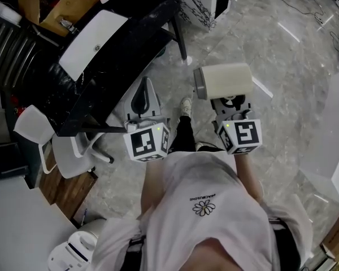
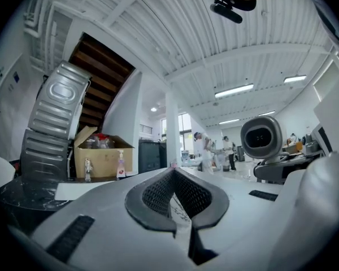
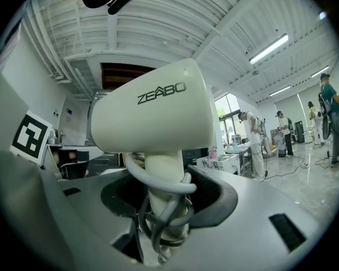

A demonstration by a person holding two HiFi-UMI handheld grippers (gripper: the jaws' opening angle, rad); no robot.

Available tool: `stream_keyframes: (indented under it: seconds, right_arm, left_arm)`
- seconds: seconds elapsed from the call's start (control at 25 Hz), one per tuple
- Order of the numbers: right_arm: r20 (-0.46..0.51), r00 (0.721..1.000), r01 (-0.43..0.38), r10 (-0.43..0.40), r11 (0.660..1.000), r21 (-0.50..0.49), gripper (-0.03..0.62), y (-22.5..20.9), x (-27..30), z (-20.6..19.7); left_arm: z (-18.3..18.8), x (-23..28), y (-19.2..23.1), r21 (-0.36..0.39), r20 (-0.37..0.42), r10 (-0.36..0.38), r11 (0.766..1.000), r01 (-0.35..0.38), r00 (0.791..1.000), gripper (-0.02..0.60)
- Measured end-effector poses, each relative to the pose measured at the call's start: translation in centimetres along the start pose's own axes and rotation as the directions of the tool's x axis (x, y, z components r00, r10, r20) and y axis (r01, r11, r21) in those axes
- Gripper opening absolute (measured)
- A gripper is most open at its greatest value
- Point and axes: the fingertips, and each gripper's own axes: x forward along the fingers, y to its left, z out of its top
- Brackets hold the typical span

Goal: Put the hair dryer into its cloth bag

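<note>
White-shirted person (image 1: 203, 208) holds the right gripper (image 3: 164, 208) clamped on the cord-wrapped handle of a cream hair dryer (image 3: 158, 106); left gripper (image 2: 174, 176) jaws pressed together.

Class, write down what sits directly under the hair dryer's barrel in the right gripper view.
Under the barrel: the handle, wound with grey cord, clamped in the right gripper. Cord loops and jaws cover the handle's lower end.
</note>
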Motion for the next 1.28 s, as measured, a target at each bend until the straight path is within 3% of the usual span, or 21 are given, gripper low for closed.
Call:
stream_keyframes:
  seconds: [0.4, 0.6, 0.72, 0.88, 1.28]
  right_arm:
    - [-0.019, 0.999, -0.042, 0.041, 0.999, -0.015, 0.198, -1.7, 5.7, -3.9]
    - [-0.050, 0.996, -0.073, 0.072, 0.997, -0.024, 0.198, -2.7, 11.0, -4.5]
    - [-0.054, 0.995, -0.089, 0.087, 0.995, -0.043, 0.198, -3.6, 15.1, -3.8]
    - [-0.049, 0.995, -0.089, 0.085, 0.993, -0.076, 0.198, -5.9, 21.4, -2.1]
    - [-0.033, 0.992, -0.127, 0.124, 0.988, -0.091, 0.198, -10.7, 39.3, 2.6]
  left_arm:
    - [-4.8, 5.0, 1.3, -0.020, -0.016, 0.031, 0.999, -0.031, 0.999, 0.015]
    - [-5.4, 9.7, 2.6, -0.030, -0.021, 0.036, 0.999, -0.036, 0.999, 0.015]
    - [-5.0, 13.8, 4.3, -0.050, -0.012, 0.045, 0.998, -0.046, 0.999, 0.015]
    - [-3.3, 20.2, 6.2, -0.140, 0.024, 0.019, 0.990, -0.016, 1.000, 0.015]
    - [-1.2, 37.0, 11.5, -0.075, 0.030, 0.024, 0.997, -0.022, 0.999, 0.015]
